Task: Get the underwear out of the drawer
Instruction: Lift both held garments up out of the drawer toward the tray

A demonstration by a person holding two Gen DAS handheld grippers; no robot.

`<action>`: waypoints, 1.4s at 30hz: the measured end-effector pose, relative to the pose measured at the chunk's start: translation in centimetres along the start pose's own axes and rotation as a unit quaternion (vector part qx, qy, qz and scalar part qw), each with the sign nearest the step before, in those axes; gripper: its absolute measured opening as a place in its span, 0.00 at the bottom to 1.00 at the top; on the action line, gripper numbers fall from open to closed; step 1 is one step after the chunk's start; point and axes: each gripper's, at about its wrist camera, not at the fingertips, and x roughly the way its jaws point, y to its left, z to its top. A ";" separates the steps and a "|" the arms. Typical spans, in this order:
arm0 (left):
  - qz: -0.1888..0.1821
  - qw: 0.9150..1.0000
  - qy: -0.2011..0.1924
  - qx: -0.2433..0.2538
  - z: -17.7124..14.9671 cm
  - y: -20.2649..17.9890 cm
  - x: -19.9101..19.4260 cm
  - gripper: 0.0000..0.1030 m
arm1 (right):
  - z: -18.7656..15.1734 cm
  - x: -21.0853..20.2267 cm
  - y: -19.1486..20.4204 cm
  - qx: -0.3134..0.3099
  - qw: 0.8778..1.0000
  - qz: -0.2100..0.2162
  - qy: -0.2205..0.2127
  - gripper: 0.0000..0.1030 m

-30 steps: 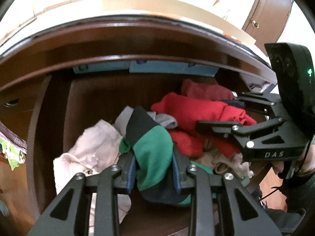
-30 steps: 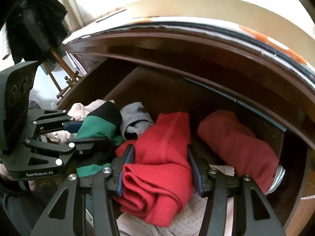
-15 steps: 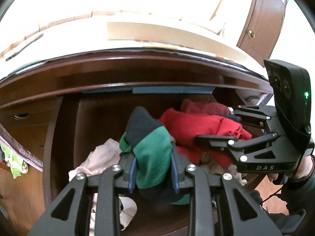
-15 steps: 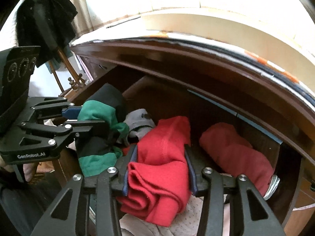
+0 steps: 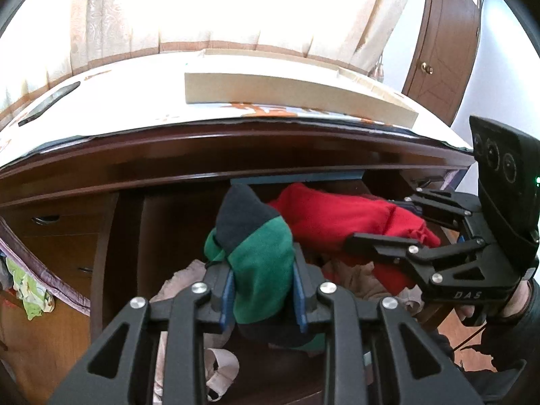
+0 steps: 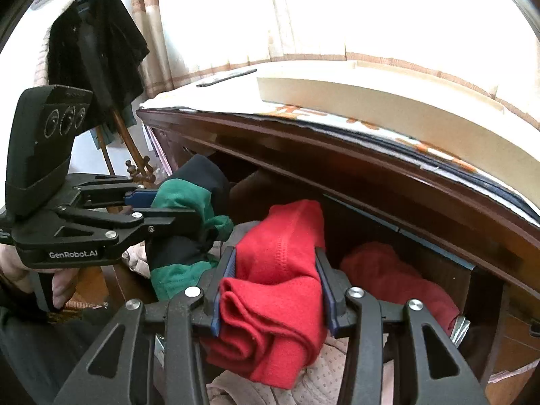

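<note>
Left tongs [image 5: 263, 290]: clamped on the green and navy underwear [image 5: 260, 253], blue pads pressed into the cloth on both sides; the bundle stands up above the pads and hangs below them.
Right tongs [image 6: 275, 290]: clamped on the red underwear [image 6: 280, 270]; the jaws have just been closing on it, and the folded cloth bulges out under the pads.
Hands: a hand [image 6: 60, 287] grips the handle of the left tongs in the right wrist view; another hand [image 5: 516, 300] in a dark sleeve holds the right tongs in the left wrist view.
Both garments: held above the open drawer [image 6: 486, 290], side by side, the green one to the left of the red one.
Drawer contents: beige underwear [image 5: 182, 280] lies low under the left tongs; a pale dotted garment [image 6: 324, 381] lies under the red bundle; a second red garment [image 6: 398, 276] rests deeper in, towards the right side of the drawer.
Worktop [image 5: 135, 108]: directly above the drawer, covered in a light sheet, with a flat cardboard box [image 5: 297, 94] on it and a dark phone [image 5: 50, 103] to the left.
Far left, right wrist view: a black coat [image 6: 98, 50] hangs on a wooden stand.
Background: pale curtains [image 5: 236, 10] behind the worktop, a brown door [image 5: 442, 40] to the right.
</note>
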 end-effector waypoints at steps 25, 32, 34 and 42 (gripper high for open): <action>0.024 0.998 -0.065 0.014 0.7 -0.6 -2.4 0.26 | -1.0 -3.2 2.0 -0.057 0.992 0.003 -0.115 0.45; 0.027 0.997 -0.076 0.013 0.8 -0.5 -3.0 0.26 | -1.5 -4.0 2.2 -0.066 0.988 -0.001 -0.136 0.45; 0.028 0.996 -0.080 0.013 0.9 -0.6 -3.2 0.26 | -1.7 -4.4 2.5 -0.070 0.987 -0.002 -0.145 0.45; 0.029 0.994 -0.101 0.014 1.1 -0.7 -3.8 0.26 | -2.2 -5.4 2.8 -0.079 0.982 -0.006 -0.172 0.45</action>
